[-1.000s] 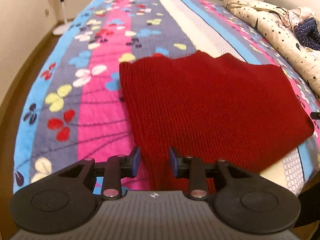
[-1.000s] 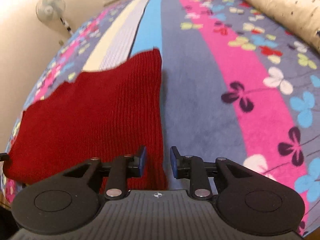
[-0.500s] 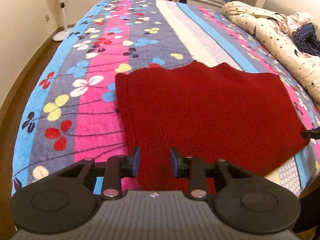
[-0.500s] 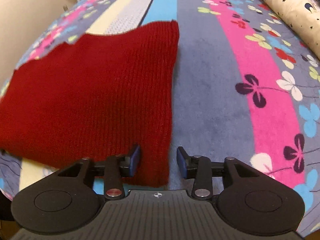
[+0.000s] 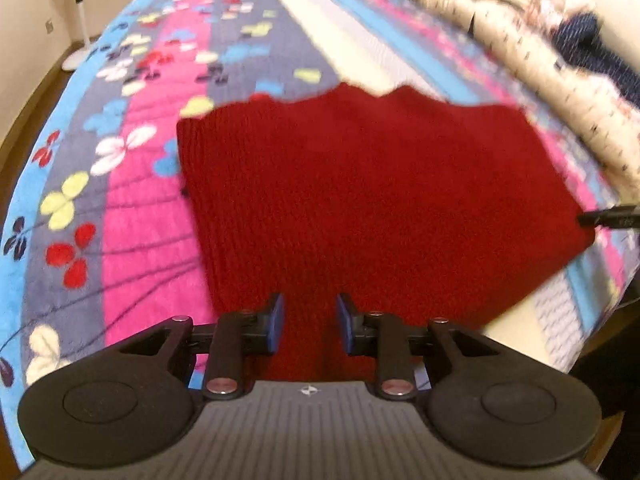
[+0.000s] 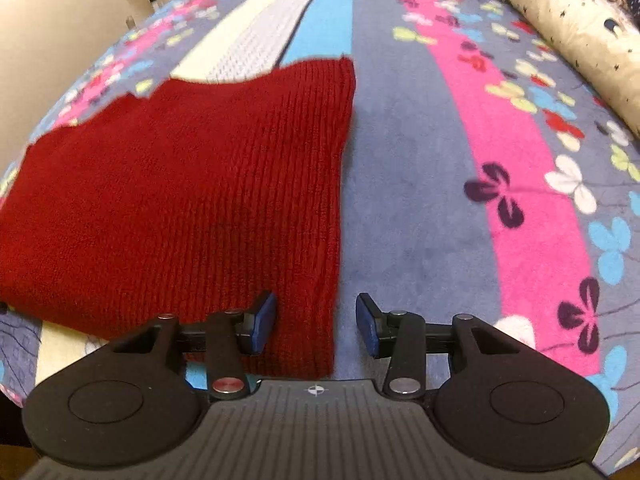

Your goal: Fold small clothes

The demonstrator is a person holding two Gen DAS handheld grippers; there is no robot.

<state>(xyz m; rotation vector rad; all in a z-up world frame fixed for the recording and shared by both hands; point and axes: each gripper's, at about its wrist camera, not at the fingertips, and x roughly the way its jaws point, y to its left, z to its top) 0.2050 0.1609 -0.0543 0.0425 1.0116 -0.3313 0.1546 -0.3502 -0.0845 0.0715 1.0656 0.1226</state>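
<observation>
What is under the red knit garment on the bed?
The red knit garment lies flat on the striped floral blanket, which shows all round it. Whatever else might be beneath it is covered.

red knit garment (image 5: 372,196) | flat on bed | apparently folded

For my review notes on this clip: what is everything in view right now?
Dark red ribbed knit garment: one, lying flat near the bed's front edge.
Striped fleece blanket with flower print: one, pink, blue, grey and cream, covering the bed.
Cream star-print quilt: one, bunched along the bed's far right side.
Dark blue dotted cloth: one, on the quilt.
White standing fan: one, on the floor left of the bed.
Left gripper: black, blue pads, open over the garment's near edge.
Right gripper: same, open, straddling the garment's right edge; jaws have just been opening.
</observation>
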